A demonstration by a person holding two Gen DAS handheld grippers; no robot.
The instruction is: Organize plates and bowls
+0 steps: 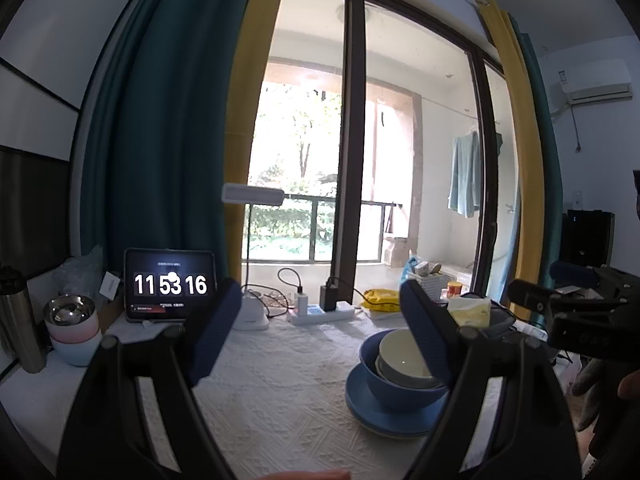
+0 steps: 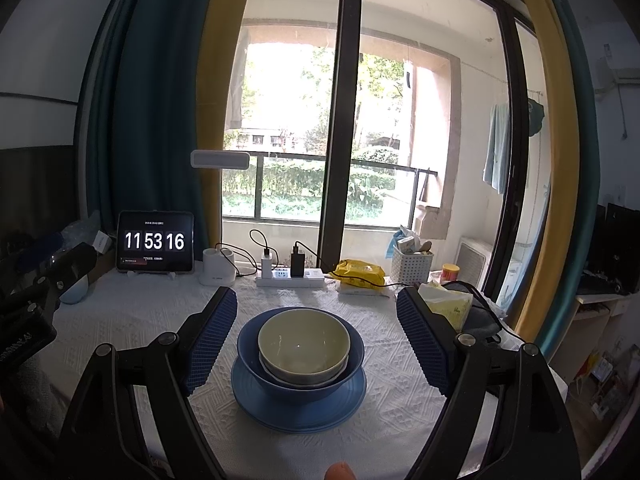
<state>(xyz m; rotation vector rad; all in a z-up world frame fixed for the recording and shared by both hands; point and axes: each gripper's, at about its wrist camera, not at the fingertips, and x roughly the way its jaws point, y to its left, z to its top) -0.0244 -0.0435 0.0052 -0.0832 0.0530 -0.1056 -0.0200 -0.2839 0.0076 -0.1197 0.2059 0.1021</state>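
Stack sits upright on the white textured tablecloth, mid-table. Bottom: blue plate (image 2: 298, 408), flat, looks like maybe two plates together, can't tell for sure. On it, blue bowl (image 2: 300, 364), deep, upright, centred on the plate. Nested inside: grey bowl (image 2: 276, 370), only its rim showing, and on top a cream bowl (image 2: 303, 342), glossy, empty inside. At the table's far left, two more: steel-lined pink bowl (image 1: 71, 320) stacked in a pale blue bowl (image 1: 76, 350), both upright.

You're in a lived-in home room: curtains (image 2: 160, 120) by a balcony door (image 2: 344, 120), laundry (image 2: 496, 148) drying outside, wall air conditioner (image 1: 592, 88), cloth-covered table (image 2: 140, 320) with a tablet clock (image 2: 155, 242).
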